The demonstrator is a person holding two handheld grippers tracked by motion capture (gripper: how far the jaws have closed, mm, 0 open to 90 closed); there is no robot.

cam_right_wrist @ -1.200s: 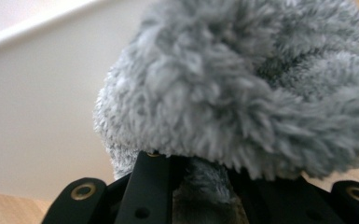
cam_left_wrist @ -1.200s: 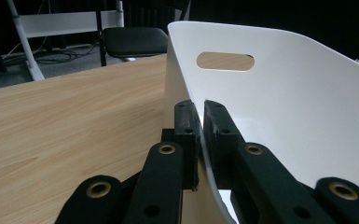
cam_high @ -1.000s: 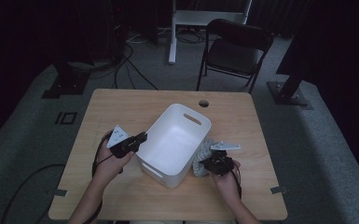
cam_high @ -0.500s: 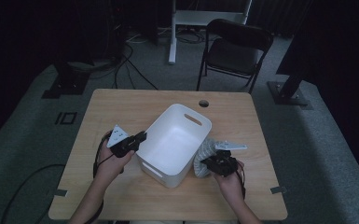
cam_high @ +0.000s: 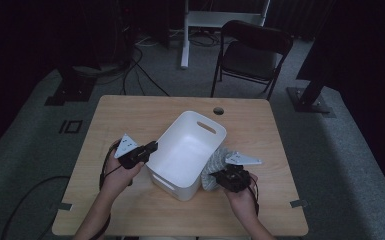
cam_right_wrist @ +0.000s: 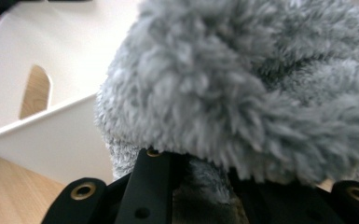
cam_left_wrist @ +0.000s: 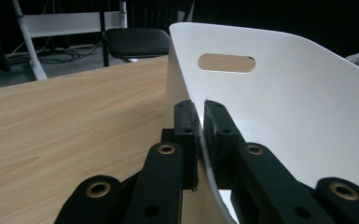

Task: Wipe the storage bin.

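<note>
My left jaws (cam_left_wrist: pixel 200 135) clamp the white bin (cam_high: pixel 190 150) wall at centre frame; right jaws (cam_high: pixel 228 176) grip the grey fluffy cloth (cam_high: pixel 214 167) just beside the bin, not yet inside.

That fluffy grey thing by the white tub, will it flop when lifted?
Probably yes: the grey fluffy cloth bunches and droops over the right gripper, so it seems soft and limp. It looks light, and its fuzzy pile should resist slipping.
</note>
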